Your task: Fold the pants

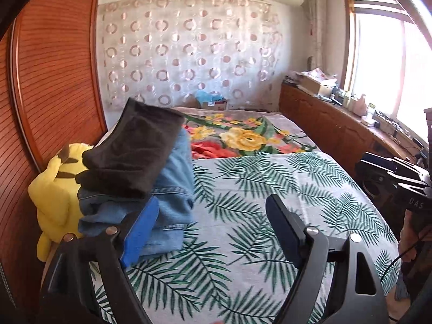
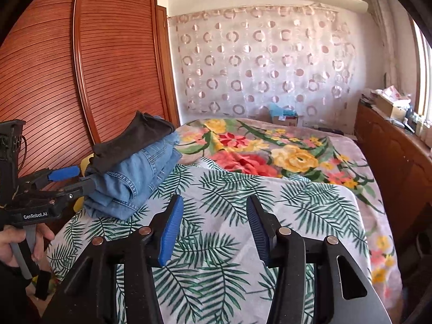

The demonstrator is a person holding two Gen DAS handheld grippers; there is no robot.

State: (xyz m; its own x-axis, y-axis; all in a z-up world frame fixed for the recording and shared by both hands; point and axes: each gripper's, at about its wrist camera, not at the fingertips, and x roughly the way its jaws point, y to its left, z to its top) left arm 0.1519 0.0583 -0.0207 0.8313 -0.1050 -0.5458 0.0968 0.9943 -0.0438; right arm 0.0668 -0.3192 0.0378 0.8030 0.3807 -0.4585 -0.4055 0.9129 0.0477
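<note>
Folded pants stacked at left edge of leaf-print sheet [image 2: 270,216]: black pants [image 2: 135,140] on top, blue jeans [image 2: 135,178] beneath.
Yellow plush toy [image 1: 54,189] beside stack, against wooden wardrobe [image 1: 54,67].
Left gripper [image 1: 213,232]: fingers spread wide, nothing clamped, left pad [image 1: 143,232] next to jeans; contact unclear.
Right gripper [image 2: 213,232]: spread wide above sheet, nothing held.
Floral blanket [image 2: 270,151] beyond sheet.
</note>
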